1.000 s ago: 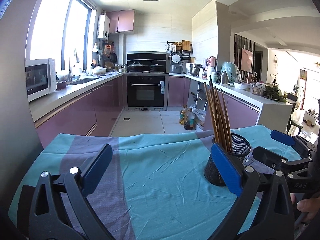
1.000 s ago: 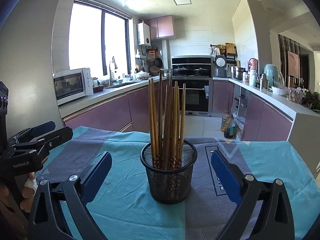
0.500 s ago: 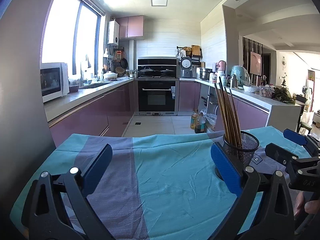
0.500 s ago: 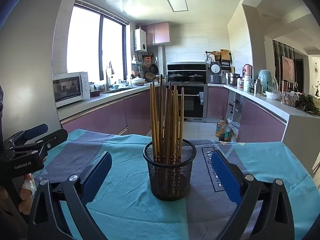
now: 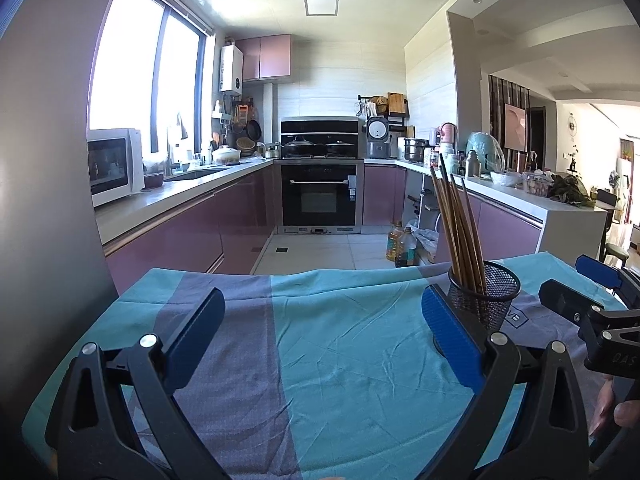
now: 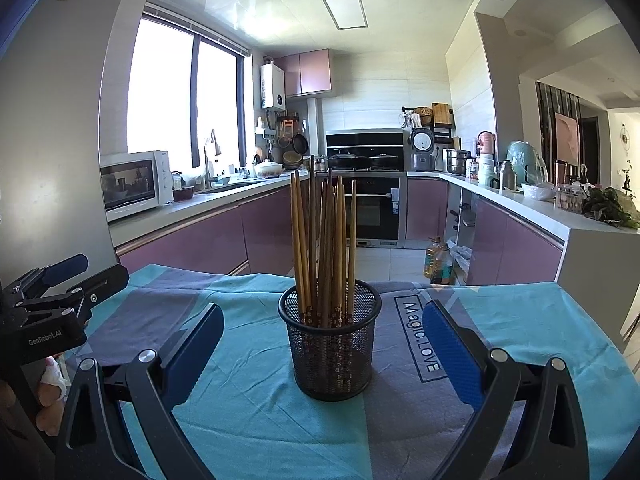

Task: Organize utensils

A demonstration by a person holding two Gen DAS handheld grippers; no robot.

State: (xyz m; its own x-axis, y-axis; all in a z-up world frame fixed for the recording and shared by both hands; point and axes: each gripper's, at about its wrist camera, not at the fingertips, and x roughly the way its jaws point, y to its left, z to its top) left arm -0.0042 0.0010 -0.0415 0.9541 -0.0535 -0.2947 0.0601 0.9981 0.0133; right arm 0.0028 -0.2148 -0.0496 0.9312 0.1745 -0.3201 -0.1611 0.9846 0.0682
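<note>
Both hand-held grippers (image 6: 322,344) farther back now.

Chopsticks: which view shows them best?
Right wrist: the chopsticks stand centred and unobstructed in the mesh cup. Left wrist shows them off to the right, smaller, the cup partly hidden.

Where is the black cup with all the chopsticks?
The black mesh cup of wooden chopsticks stands on the teal cloth, dead centre in the right wrist view, just beyond the open jaws; the left wrist view shows it on the right.
</note>
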